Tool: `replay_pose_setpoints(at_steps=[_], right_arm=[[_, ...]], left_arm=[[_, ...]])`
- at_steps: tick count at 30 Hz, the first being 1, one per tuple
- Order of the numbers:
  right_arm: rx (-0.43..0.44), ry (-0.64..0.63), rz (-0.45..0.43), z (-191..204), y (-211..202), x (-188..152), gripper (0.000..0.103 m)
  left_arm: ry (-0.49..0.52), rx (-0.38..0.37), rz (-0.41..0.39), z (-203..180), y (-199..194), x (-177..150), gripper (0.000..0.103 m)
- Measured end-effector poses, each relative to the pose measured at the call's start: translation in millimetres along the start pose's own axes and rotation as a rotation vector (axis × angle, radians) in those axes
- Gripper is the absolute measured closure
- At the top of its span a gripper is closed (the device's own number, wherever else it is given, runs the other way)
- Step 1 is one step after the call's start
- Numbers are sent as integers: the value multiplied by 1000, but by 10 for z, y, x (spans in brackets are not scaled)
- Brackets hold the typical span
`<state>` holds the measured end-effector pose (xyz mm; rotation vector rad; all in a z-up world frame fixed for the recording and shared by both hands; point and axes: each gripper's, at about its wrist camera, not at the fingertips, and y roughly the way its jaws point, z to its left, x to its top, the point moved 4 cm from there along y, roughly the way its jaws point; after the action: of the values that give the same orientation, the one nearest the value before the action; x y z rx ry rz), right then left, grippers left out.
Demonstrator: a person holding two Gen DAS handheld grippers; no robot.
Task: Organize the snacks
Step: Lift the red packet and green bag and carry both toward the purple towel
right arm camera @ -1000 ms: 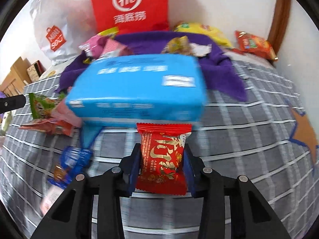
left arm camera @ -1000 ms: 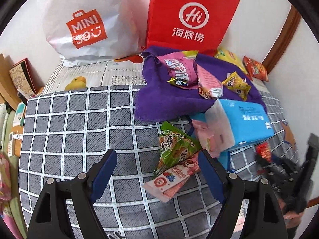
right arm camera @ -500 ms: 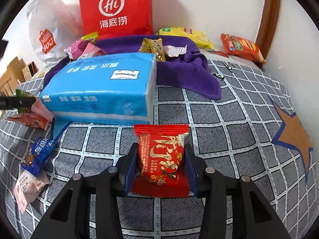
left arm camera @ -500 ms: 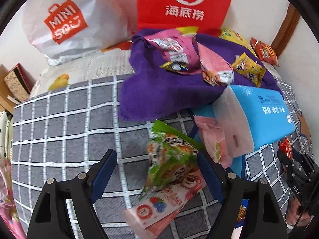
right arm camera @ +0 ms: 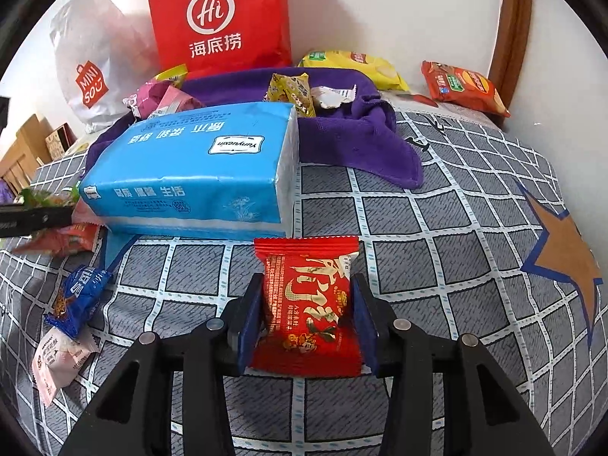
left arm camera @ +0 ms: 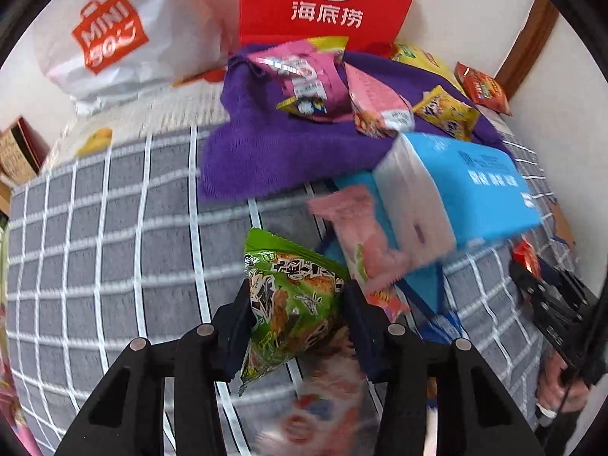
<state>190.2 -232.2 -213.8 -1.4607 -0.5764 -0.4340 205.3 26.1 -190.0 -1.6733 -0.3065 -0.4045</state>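
My left gripper [left arm camera: 297, 293] points down at the checked bedspread [left arm camera: 114, 247], and its jaws are closing on a green snack packet [left arm camera: 288, 266]. The packet stands between the pads, which touch both its sides. A blurred red-and-white packet [left arm camera: 323, 406] lies under it. My right gripper [right arm camera: 307, 288] is shut on a red snack packet [right arm camera: 307, 311], held upright just above the bedspread in front of a blue tissue pack [right arm camera: 197, 174]. In the left wrist view the right gripper [left arm camera: 547, 296] shows at the right edge, held by a hand.
A purple cloth [left arm camera: 266, 152] with several snack packets lies behind the tissue pack. A red bag [right arm camera: 216, 19] and a white bag [right arm camera: 87, 68] stand against the wall. A blue packet [right arm camera: 79, 296] and a pale pink packet [right arm camera: 57, 357] lie front left. An orange chips bag [right arm camera: 459, 85] lies back right.
My left gripper has come down over the green packet and its wide jaws have narrowed onto it. The right gripper has slid right along the tissue pack, still holding the red packet.
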Motion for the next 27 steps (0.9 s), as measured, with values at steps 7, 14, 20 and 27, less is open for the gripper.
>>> replay_pose_setpoints(at_steps=[7,14,20,27], right_arm=[[0,-1,0,-4,-4,1,58],[-11,-24,0,15,-37,-16,62],[-11,-13,6,-22,-218,-83,62],[-14,4,-43,-62,-559,-29,62]], left_arm=[[-25,-52,22,-29,-92,-289,59],[16,-10,-12,-144,-199,-375,59],[-1,-50,-44,-161,-370,-369,59],[6,-87,-92,-225,-605,-362,59]])
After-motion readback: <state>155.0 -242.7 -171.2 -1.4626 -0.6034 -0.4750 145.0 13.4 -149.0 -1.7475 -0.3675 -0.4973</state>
